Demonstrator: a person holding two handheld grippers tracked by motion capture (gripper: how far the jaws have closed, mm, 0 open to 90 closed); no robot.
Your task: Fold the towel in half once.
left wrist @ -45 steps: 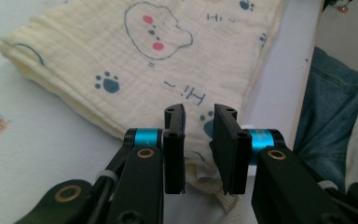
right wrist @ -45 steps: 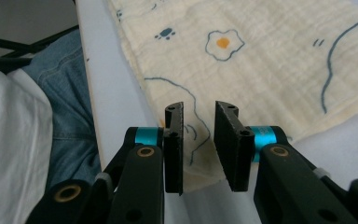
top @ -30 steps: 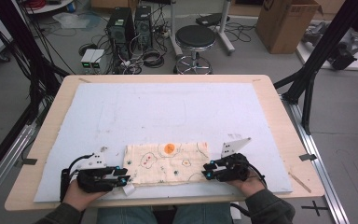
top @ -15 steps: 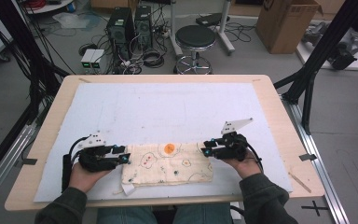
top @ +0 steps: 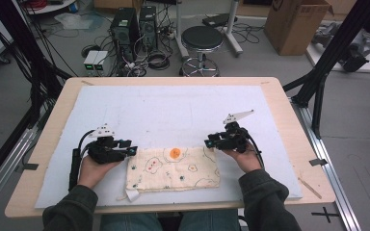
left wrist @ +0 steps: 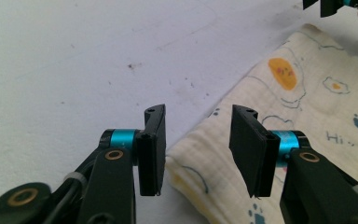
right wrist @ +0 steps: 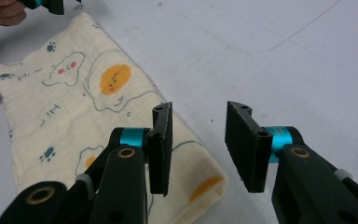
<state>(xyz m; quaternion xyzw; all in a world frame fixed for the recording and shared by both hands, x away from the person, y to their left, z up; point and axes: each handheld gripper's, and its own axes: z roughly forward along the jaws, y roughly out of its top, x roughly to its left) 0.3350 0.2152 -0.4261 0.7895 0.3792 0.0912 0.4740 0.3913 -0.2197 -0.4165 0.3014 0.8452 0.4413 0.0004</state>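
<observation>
cloth (left wrist: 307,121) cut off at right edge, near corner behind fingers (left wrist: 249,149)

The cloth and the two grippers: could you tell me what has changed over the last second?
Both grippers have moved up the table, away from the person: the left gripper and right gripper now sit at the far corners of the folded cloth. Their jaws have just been opening, with nothing between them. The cloth stayed flat in place.

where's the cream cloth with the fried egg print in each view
High view: cream folded cloth with egg print lies low centre, between both hands.
Left gripper view: right half.
Right gripper view: left half.
Shared landmark: the orange yolk.
</observation>
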